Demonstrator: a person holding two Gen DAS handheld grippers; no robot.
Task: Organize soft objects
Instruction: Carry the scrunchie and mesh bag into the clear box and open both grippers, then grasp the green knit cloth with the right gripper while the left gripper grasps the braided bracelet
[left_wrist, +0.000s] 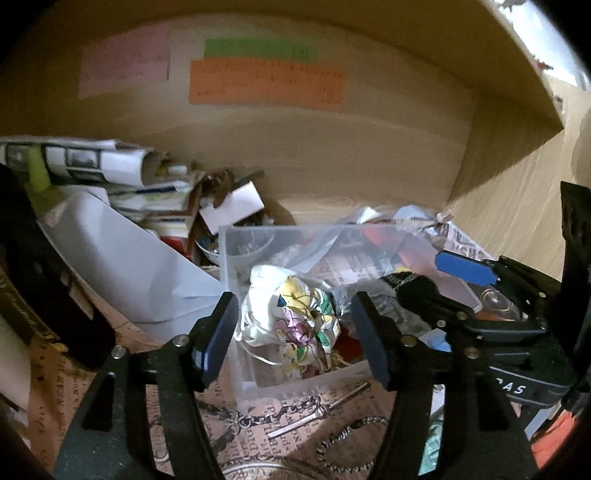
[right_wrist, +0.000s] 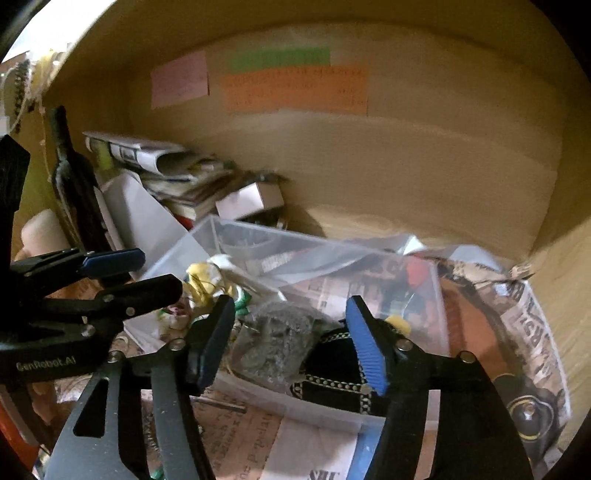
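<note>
Both your grippers gape over the clear plastic bin (left_wrist: 236, 258).
Left gripper (left_wrist: 295, 332) frames the floral cloth (left_wrist: 295, 317); only the right gripper (right_wrist: 291, 339) view shows the grey cloth (right_wrist: 277, 339) clearly.

White lettering reading "GenRobot.AI" runs along the black body of the left gripper (right_wrist: 136, 280), seen at the near left of the right wrist view. In the left wrist view, the black body of the right gripper (left_wrist: 469, 291) at the near right carries white letters of which only "AS" can be made out. The newspaper-print paper (left_wrist: 258, 446) lining the shelf floor shows old-style type, with "NEAR" legible at the near left; the rest is too blurred to read. On the far wall, the orange note (left_wrist: 266, 85), the green note (left_wrist: 260, 50) and the pink note (left_wrist: 123, 61) bear writing too faint to read.
</note>
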